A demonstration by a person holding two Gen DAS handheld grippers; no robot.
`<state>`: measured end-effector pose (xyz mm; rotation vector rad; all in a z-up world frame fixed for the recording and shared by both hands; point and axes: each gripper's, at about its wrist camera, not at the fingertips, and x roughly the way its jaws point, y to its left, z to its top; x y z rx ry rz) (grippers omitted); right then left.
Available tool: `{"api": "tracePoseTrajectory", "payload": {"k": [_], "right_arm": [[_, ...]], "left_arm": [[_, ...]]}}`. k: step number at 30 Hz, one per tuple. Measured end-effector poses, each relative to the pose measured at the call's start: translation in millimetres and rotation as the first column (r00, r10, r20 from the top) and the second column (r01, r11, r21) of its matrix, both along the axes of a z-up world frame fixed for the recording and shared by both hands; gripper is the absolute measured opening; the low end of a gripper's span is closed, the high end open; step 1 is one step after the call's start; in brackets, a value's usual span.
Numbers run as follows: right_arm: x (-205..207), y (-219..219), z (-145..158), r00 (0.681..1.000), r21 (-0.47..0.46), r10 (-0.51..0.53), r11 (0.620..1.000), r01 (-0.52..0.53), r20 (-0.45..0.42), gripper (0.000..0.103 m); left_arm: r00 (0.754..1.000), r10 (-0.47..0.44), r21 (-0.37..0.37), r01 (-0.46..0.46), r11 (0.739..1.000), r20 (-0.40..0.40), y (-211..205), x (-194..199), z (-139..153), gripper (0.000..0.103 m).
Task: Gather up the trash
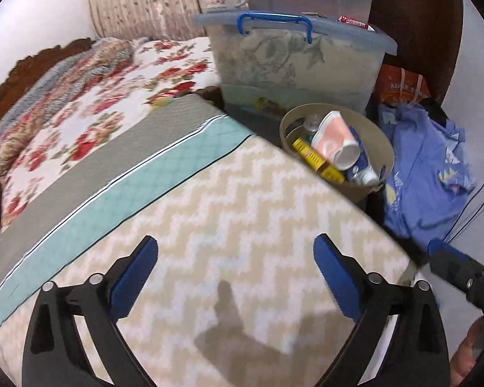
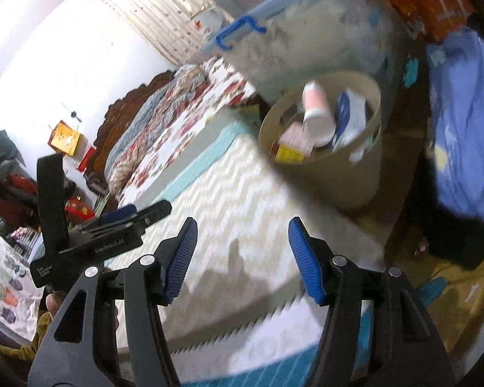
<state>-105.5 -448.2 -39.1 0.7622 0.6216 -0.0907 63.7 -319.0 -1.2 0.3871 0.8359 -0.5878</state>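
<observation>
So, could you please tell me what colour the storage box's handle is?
Blue, on the storage box's handle, clearest in the left wrist view.

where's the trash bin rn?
The bin sits off the bed's far corner in both wrist views, below the clear storage box and left of the blue shirt.

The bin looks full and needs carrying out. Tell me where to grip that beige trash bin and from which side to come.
Grip the beige trash bin by its rim, one finger inside and one outside, coming from above on the side facing the bed. The wall looks too wide to span, the paper cup crowds the middle, and the storage box and blue garment close in on the other sides.
</observation>
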Motion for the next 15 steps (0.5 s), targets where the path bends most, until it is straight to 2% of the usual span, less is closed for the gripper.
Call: {"api": "tracePoseTrajectory", "payload": {"k": [7, 15], "right_arm": [[-20, 53, -6, 1.0, 0.044, -0.002, 0.999, 0.003, -0.028, 0.061], [-32, 94, 9, 0.999, -0.002, -0.033, 0.999, 0.033, -0.037, 0.061]], "left_arm": [[0.999, 0.045, 0.009, -0.045, 0.999, 0.027, 54, -35, 6, 0.094], [0.997, 0.065, -0.016, -0.064, 0.998, 0.039, 98, -60, 12, 0.094]]}}
